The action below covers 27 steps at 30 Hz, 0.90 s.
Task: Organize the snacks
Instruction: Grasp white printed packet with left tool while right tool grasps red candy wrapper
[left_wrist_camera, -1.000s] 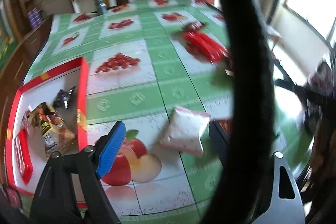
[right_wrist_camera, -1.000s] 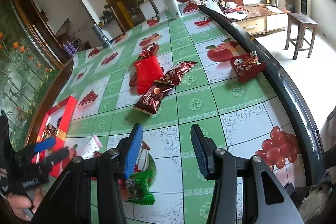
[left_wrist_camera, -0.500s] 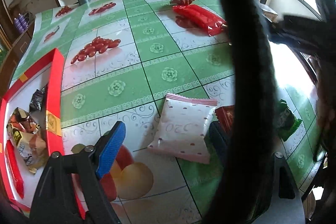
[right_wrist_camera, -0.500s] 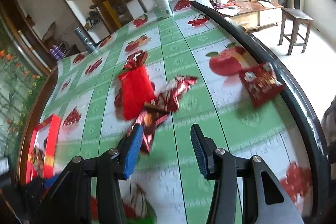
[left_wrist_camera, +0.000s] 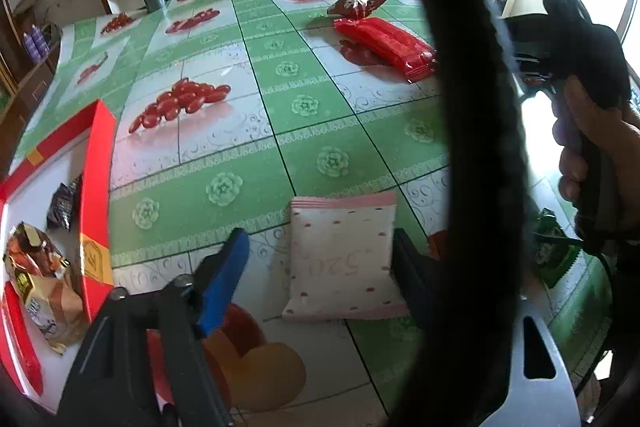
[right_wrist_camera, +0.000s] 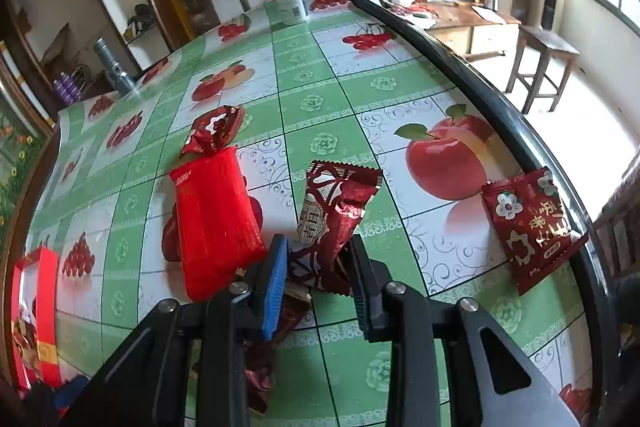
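Left gripper point(left_wrist_camera: 316, 259): jaws spread around the puffy pink dotted plastic pouch point(left_wrist_camera: 340, 259); light, squashy; pinch its sides.
Right gripper point(right_wrist_camera: 316, 267): agape over the crinkly maroon foil wrapper point(right_wrist_camera: 328, 219); slippery.

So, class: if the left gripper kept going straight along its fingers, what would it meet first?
The left gripper would probably meet the pink snack packet first; it lies flat on the table between the open fingers, though depth is unclear.
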### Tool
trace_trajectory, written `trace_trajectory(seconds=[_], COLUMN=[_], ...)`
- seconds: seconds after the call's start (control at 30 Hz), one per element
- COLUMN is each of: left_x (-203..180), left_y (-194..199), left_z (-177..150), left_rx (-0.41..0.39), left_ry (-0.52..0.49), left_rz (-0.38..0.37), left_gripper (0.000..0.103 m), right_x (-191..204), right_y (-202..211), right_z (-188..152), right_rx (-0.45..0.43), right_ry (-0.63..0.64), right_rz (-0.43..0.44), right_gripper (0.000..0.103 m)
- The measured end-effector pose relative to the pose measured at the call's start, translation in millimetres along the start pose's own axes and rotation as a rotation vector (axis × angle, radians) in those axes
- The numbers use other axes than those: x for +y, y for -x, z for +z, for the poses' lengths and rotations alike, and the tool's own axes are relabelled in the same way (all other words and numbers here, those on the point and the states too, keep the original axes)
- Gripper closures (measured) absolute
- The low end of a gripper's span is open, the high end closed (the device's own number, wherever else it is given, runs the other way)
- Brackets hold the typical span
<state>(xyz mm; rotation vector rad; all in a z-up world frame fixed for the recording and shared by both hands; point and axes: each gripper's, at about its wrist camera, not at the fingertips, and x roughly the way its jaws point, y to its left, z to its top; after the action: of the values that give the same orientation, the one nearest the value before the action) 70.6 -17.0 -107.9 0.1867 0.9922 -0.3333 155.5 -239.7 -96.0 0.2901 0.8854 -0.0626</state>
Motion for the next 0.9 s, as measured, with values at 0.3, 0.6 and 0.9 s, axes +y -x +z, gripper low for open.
trace_trajectory(seconds=[0.3, 0.6, 0.9], left_x=[-0.2, -5.2, -3.5], left_y=[11.5, 58.7, 83.4], left_z=[1.8, 14.4, 17.4], left_rx=[-0.035, -0.154, -0.215], left_ry=[0.050, 0.099, 0.127], left_rz=[-0.017, -0.051, -0.053], left_gripper=[0.063, 0.063, 0.063], right_x=[-20.1, -26.8, -20.7], right_y=[48.3, 112.2, 132.6], right_z=[-20.4, -39.6, -52.0], right_rx=[-0.073, -0.147, -0.167], right_ry=[-0.045, -0.038, -0.008], right_rz=[0.124, 0.253, 0.303], right_gripper=[0.075, 0.076, 0.076])
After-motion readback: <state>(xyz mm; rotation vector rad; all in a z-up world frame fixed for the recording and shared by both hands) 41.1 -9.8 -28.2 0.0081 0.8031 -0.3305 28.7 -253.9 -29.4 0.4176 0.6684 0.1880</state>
